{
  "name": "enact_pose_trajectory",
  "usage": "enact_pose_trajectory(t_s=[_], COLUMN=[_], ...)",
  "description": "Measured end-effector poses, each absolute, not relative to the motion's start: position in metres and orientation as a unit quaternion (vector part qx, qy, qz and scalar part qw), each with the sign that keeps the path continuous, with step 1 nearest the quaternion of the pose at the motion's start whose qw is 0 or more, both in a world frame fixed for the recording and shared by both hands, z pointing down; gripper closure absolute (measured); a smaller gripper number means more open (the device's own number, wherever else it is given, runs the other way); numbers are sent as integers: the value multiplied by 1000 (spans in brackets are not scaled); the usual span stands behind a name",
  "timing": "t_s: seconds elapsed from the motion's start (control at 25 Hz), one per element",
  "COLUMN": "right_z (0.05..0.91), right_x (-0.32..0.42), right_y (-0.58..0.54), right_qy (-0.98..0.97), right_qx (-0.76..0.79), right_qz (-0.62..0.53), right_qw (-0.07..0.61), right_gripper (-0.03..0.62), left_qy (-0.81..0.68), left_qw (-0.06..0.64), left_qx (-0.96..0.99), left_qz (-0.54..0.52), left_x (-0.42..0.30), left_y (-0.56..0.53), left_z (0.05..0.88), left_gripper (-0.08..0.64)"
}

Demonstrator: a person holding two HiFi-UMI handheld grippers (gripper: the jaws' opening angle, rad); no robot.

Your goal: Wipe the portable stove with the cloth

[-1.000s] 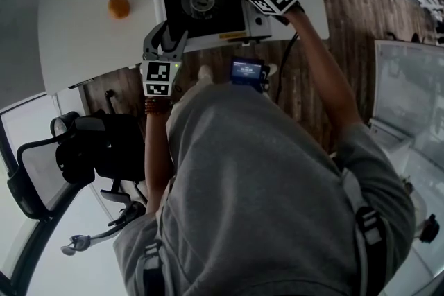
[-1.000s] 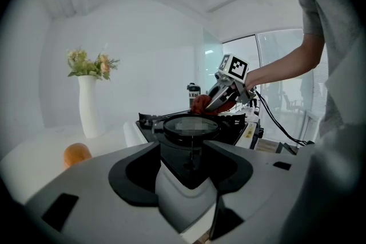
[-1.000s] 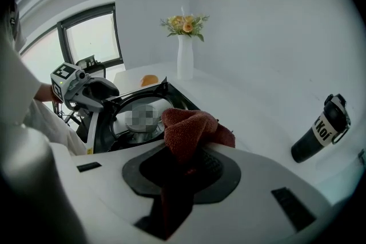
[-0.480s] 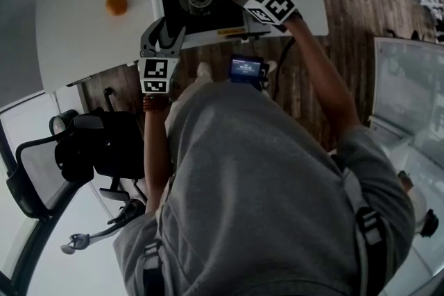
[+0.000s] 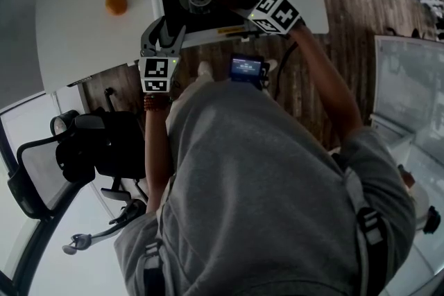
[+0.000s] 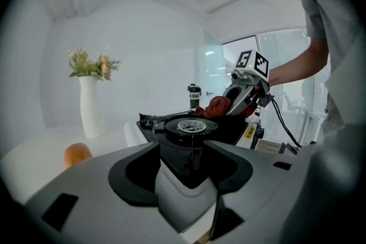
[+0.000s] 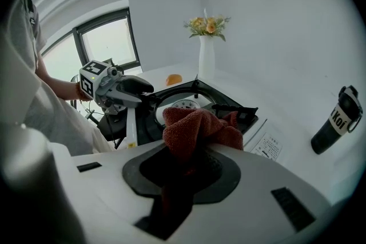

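The portable stove (image 5: 184, 10) has a black top and white sides, and it stands at the near edge of the white table (image 5: 83, 31). My left gripper (image 5: 165, 32) grips the stove's near left corner with wide jaws; the white corner fills the gap in the left gripper view (image 6: 189, 148). My right gripper (image 5: 243, 0) is shut on a red cloth (image 7: 197, 128). It presses the cloth onto the right part of the stove top beside the burner (image 7: 184, 104). The left gripper view shows the cloth (image 6: 217, 107) under the right gripper (image 6: 243, 94).
An orange (image 5: 116, 3) lies left of the stove. A white vase (image 7: 206, 57) with flowers stands behind it. A dark bottle (image 7: 337, 120) and a printed sheet (image 7: 269, 146) sit beyond the stove. An office chair (image 5: 76, 149) stands on the floor at the left.
My right gripper has slid the cloth over the stove top toward the near right edge. The left gripper and the stove have stayed put.
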State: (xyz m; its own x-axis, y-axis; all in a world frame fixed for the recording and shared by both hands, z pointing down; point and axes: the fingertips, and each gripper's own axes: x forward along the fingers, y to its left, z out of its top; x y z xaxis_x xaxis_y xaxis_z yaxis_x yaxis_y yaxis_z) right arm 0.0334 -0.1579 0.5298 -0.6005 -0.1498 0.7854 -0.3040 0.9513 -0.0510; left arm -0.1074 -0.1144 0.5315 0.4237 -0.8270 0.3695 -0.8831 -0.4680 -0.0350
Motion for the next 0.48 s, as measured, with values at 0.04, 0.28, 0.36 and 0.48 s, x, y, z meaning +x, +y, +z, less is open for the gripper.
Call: enact_pose_trajectory(t_s=[0.04,0.28,0.36,0.48], right_z=[530,528,514,479], right_x=[34,38,45,45], right_y=[-156,-158,-167,-161], right_qy=[-890,-889,-894,-911], right_qx=[127,140,190,228], right_qz=[90,64,56,89], right_qw=[429,432,401,333], right_gripper=[503,503,502,502], left_qy=[-509,-508,-484,-420], left_qw=[82,79,82,108], left_qx=[840,841,855,887], left_qz=[170,168,168,158], left_x=[-107,-106,-102,-98], left_y=[-114,-114,-110,-99], left_z=[532,531,531,531], left_gripper=[319,319,314,301])
